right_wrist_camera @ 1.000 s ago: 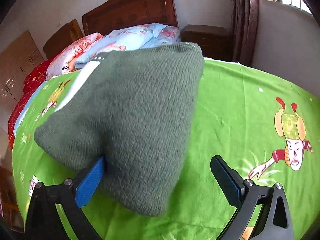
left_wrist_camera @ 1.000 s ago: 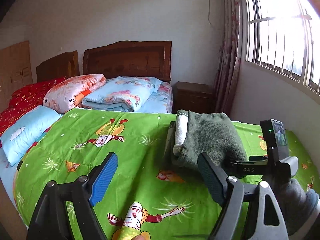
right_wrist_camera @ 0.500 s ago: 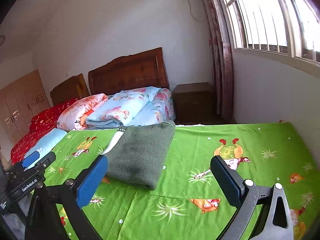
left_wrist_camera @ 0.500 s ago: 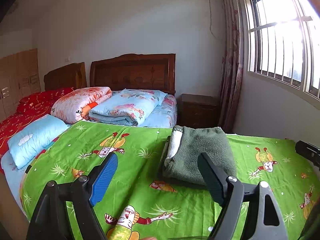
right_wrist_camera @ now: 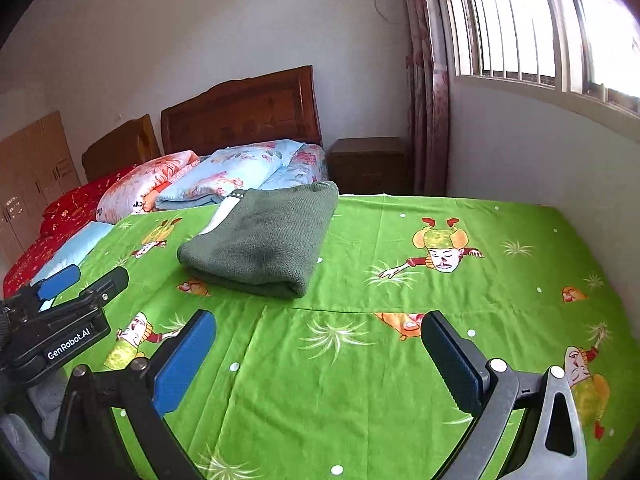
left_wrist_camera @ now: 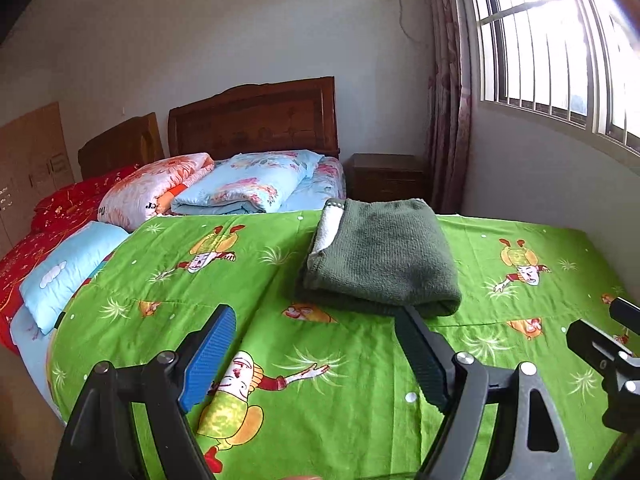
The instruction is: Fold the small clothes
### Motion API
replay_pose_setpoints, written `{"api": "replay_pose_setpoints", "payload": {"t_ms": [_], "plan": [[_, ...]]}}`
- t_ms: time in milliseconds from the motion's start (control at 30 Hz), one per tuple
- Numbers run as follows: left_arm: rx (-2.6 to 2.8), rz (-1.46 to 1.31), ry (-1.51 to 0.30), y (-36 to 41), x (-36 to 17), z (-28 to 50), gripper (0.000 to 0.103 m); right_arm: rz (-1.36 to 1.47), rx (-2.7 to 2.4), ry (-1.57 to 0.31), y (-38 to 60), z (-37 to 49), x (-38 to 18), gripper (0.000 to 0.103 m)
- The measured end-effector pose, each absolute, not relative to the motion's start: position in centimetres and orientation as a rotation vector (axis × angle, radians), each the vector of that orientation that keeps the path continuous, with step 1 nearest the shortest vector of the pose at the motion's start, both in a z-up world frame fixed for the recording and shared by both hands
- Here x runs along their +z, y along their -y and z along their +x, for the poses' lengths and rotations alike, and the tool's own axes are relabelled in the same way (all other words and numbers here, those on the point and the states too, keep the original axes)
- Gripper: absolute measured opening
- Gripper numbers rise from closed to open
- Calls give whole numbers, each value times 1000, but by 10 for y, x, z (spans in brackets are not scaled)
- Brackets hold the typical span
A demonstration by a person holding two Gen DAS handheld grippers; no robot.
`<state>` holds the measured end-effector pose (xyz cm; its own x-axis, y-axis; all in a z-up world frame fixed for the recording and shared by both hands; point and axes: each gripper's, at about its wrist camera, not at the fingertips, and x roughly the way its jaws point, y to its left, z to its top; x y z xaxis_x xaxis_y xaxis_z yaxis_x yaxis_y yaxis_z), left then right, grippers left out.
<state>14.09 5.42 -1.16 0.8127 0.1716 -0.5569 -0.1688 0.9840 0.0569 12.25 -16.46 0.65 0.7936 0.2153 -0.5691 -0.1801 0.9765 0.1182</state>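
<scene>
Folded green sweater (left_wrist_camera: 384, 264) lies flat on the green cartoon-print bedspread (left_wrist_camera: 352, 368), a strip of its white lining (left_wrist_camera: 328, 228) showing along the edge that faces the pillows. Neither claw touches it. Left gripper (left_wrist_camera: 316, 356) hangs low over the spread with its jaws spread wide and nothing between them, the folded edge of the sweater lying just beyond the tip of its right finger. Right gripper (right_wrist_camera: 320, 356) is likewise wide open and empty, well short of the sweater, which sits up and to the left in its view. From the right wrist camera, the left gripper's body shows at the left edge of the frame. Behind the spread, a pink floral quilt (left_wrist_camera: 156, 192) and a blue floral quilt (left_wrist_camera: 256, 184) are stacked against a dark wooden headboard (left_wrist_camera: 256, 120), with a wooden nightstand (left_wrist_camera: 388, 176) beside a curtain (left_wrist_camera: 448, 92) and a barred window (left_wrist_camera: 560, 40).
</scene>
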Motion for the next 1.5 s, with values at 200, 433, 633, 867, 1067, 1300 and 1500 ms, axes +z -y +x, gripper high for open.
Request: {"api": "replay_pose_setpoints", "payload": {"t_ms": [200, 433, 633, 867, 1067, 1300, 1500], "plan": [[157, 1, -587, -49, -12, 135, 83, 12, 188, -616, 157, 116, 4, 103], [149, 9, -583, -48, -13, 133, 83, 14, 185, -623, 154, 116, 2, 103], [144, 6, -585, -49, -15, 132, 83, 12, 186, -627, 152, 117, 0, 103], [143, 5, -583, -50, -15, 131, 83, 13, 194, -632, 149, 117, -2, 103], [139, 5, -584, -50, -15, 131, 83, 18, 198, -639, 150, 118, -4, 103], [134, 7, -586, -50, -15, 131, 83, 23, 200, -641, 150, 118, -4, 103], [131, 4, -588, -49, -15, 132, 83, 28, 201, -643, 150, 118, -4, 103]]}}
